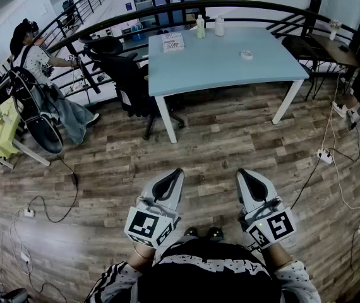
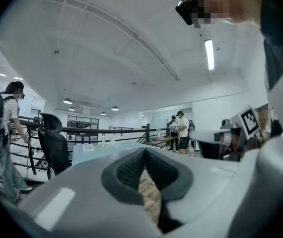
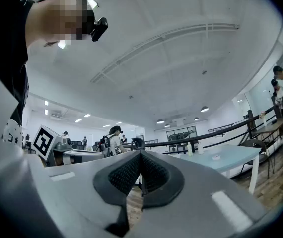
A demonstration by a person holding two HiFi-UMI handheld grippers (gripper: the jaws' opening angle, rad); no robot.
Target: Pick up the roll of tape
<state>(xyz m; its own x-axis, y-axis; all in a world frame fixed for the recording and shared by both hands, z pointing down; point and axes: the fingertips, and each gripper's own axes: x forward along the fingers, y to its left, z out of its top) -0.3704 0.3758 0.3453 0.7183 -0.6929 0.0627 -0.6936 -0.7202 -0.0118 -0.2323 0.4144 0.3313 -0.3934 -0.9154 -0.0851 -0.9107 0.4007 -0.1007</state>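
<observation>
currently left tongs [image 1: 177, 172] and right tongs [image 1: 243, 173] are held level, side by side in front of the person, well back from the worktop [image 1: 218, 65]. left tongs: closed tip to tip, nothing between them, only wood floor [image 1: 230, 137] visible through the gap behind the pads. right tongs: same, fully closed, empty. roll of tape [image 1: 247, 54] lies flat on the pale blue worktop, toward its right side, well apart from both tongs. it shows small in the right gripper view too [image 3: 216, 157]. two bottles [image 1: 200, 26] stand near the worktop's far edge, a booklet [image 1: 173, 41] just left of them. black office chair [image 1: 120, 68] is at the worktop's left end. another person [image 1: 41, 74] is by the railing at far left. cables [image 1: 331, 163] run across the floor.
</observation>
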